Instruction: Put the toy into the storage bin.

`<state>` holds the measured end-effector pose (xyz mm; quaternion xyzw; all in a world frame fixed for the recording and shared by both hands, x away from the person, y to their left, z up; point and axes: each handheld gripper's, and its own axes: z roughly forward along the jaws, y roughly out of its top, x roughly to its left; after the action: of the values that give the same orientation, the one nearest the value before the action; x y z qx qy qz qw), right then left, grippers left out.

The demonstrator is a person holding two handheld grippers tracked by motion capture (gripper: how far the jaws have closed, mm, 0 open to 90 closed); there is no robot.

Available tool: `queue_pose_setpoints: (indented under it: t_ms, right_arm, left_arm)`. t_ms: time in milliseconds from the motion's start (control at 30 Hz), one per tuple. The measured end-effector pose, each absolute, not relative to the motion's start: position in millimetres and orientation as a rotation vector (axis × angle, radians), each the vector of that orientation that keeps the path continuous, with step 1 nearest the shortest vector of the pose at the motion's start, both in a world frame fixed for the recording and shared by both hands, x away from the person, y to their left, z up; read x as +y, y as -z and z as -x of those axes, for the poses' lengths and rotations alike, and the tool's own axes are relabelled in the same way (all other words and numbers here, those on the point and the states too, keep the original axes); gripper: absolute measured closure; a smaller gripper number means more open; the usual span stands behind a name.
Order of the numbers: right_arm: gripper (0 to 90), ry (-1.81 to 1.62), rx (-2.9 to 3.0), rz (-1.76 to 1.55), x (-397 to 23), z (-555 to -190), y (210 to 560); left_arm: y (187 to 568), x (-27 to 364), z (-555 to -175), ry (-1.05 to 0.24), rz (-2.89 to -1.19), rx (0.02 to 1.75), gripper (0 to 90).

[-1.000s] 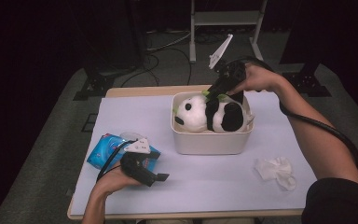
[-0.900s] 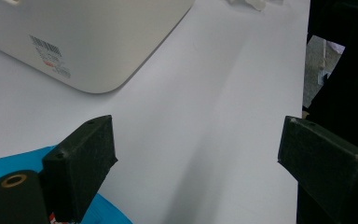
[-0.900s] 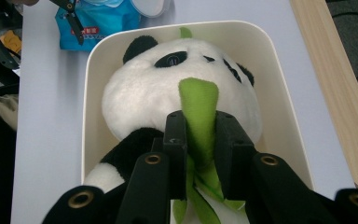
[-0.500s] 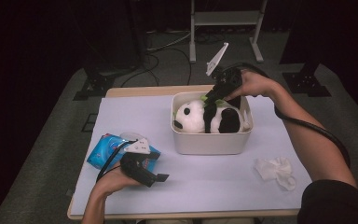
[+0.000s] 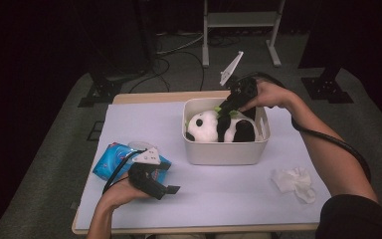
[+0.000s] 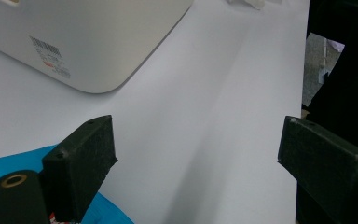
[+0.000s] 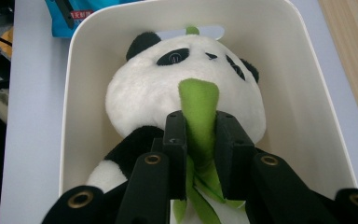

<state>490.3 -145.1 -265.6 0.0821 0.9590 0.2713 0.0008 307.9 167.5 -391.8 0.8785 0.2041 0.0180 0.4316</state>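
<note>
Item: plush panda (image 7: 182, 100) in bin (image 7: 307, 93); we judge it soft and light. Right claw (image 7: 200, 140) pinches its green leaf (image 7: 198, 109), a floppy hold. Left claw (image 6: 196, 154) gapes empty over the worktop (image 6: 205, 93).

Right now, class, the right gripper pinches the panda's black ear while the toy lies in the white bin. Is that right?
Not quite. The right gripper pinches the green leaf on the panda, not a black ear, as the right gripper view shows. The toy does lie in the white bin.

Recording lab, dark surround, floor cables (image 5: 179, 50), metal stand (image 5: 238, 20), covered table (image 5: 219, 199)
</note>
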Motion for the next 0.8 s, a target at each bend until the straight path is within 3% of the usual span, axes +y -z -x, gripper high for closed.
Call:
queue_pose_setpoints:
  t_ms: [800]
  right_arm:
    - [74.4,-0.853,3.024,-0.292,-150.3,-489.0,296.0]
  left_arm:
    - [390.2,162.3,-308.4,-0.050,-2.208,0.496,10.4]
